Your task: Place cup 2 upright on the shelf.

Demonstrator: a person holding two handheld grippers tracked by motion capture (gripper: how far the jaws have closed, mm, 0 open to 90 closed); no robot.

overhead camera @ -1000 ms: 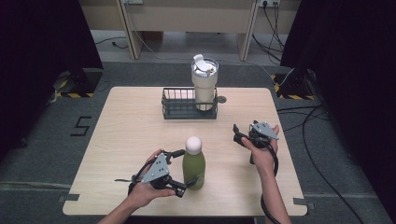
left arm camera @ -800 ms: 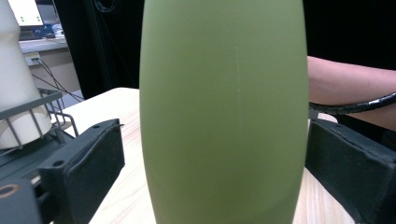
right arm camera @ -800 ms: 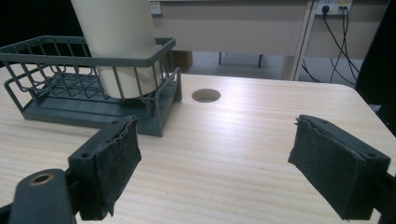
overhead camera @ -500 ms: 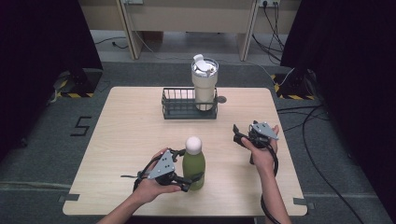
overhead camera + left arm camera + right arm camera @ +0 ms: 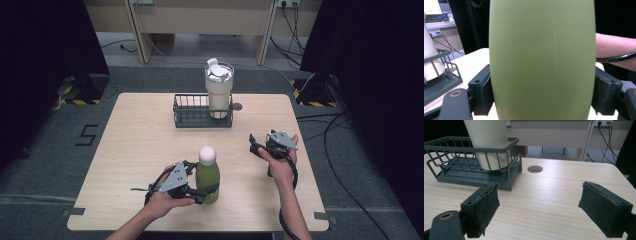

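Note:
An olive-green bottle with a white round cap stands upright near the table's front edge. My left gripper has just been closing and is now shut on the bottle's lower body; in the left gripper view both pads press the green bottle from either side. My right gripper hovers at the right of the table, open, with nothing between its pads. A cream tumbler with a lid stands in the right end of a dark wire basket at the back.
The wooden table has a small round hole right of the basket, also seen as the hole in the right gripper view. Bare tabletop lies between bottle and basket. Cables run on the floor at right.
The left gripper's jaws have closed onto the green bottle's lower body. The right hand and the bottle have stayed where they were.

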